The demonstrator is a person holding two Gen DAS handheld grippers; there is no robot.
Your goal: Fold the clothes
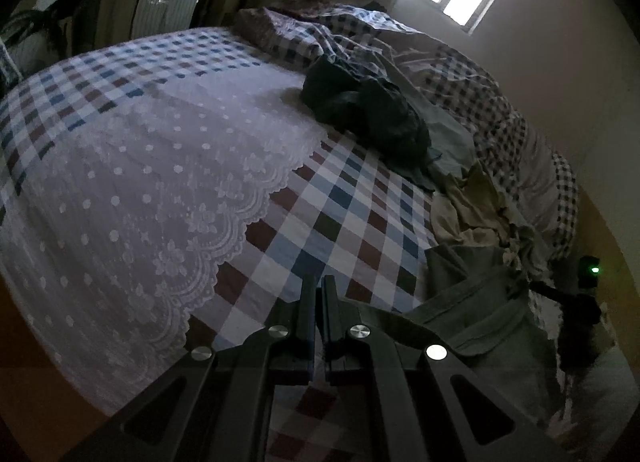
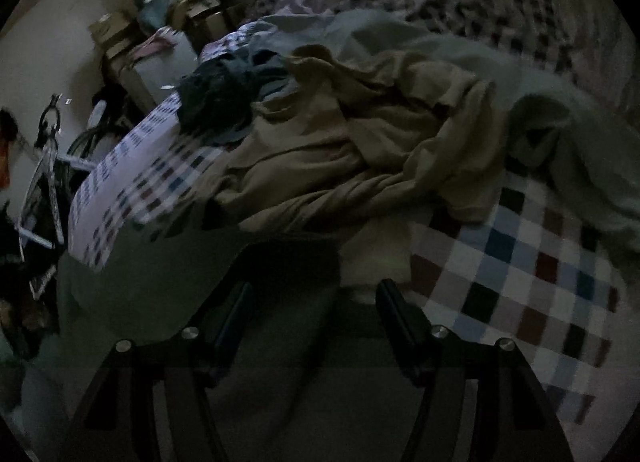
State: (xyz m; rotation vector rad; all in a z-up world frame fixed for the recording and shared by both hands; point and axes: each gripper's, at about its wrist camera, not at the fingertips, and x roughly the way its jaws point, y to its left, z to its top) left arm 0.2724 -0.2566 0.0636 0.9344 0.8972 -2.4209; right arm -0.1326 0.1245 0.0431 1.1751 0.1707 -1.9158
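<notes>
I see the crumpled olive-green cloth garment [image 1: 476,302] lying at the near edge of the bed, just right of my left gripper [image 1: 319,282], whose jaws sit together with nothing visibly between them. In the right wrist view the same green fabric [image 2: 160,282] spreads beneath my right gripper [image 2: 316,294], whose jaws stand wide apart over it; I cannot tell if they touch the cloth. Beyond it lies a rumpled tan garment [image 2: 340,158], then a dark teal bundle of clothing [image 1: 360,110] further up the bed. All rest on the blue, brown and white checked bedsheet [image 1: 340,214]. A white lace cover [image 1: 140,182] overlies the sheet's left part.
</notes>
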